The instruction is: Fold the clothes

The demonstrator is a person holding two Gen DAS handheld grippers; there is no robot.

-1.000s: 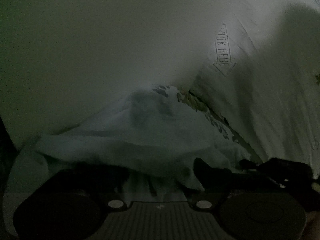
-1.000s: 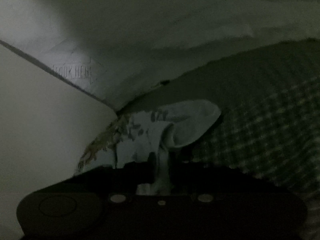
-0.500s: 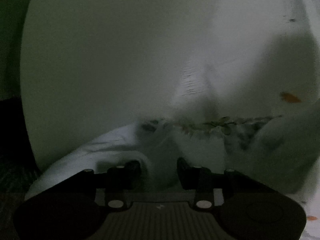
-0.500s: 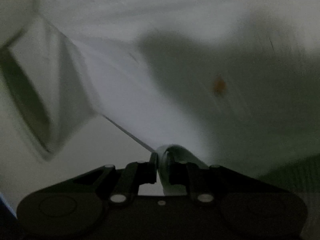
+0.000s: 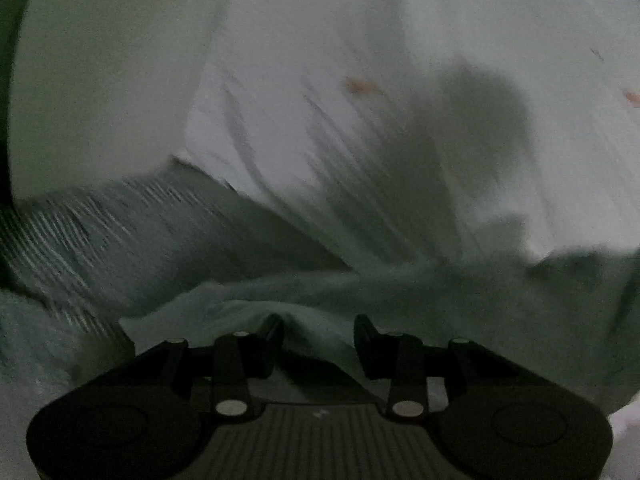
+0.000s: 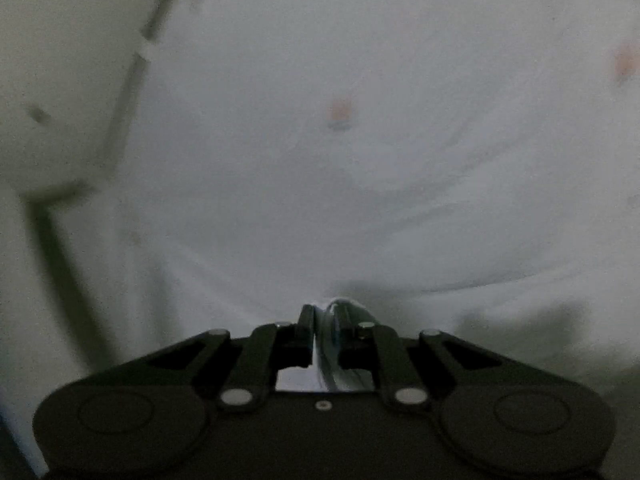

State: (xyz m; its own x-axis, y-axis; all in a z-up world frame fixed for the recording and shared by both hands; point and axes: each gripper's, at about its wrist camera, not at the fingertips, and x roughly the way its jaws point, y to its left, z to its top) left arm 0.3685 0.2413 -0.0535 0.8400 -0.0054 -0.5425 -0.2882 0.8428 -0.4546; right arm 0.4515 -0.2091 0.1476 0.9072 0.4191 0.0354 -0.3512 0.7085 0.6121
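Room: dim light; a pale wall [image 5: 100,80] fills the left of the left wrist view, and another pale wall with a dark seam [image 6: 60,80] stands at the left of the right wrist view.
Surface: a white sheet [image 5: 360,80], creased and dotted with small orange marks, spreads behind both grippers; a checked cloth [image 5: 100,220] lies low at the left of the left wrist view, blurred.
Garment: a pale blue-green garment [image 5: 440,300] bunches across the foot of the left wrist view, just in front of the left gripper; its long axis and facing cannot be told from the crumpled folds.
Left gripper [image 5: 319,338]: jaws part-way apart with a fold of the garment lying between them; the fingers [image 5: 270,340] appear to press on the fold, though blur makes contact uncertain. The jaws have just been closing.
Right gripper [image 6: 325,326]: jaws narrow, pinched on a thin edge of pale cloth [image 6: 336,320] that rises between the fingers [image 6: 306,330].
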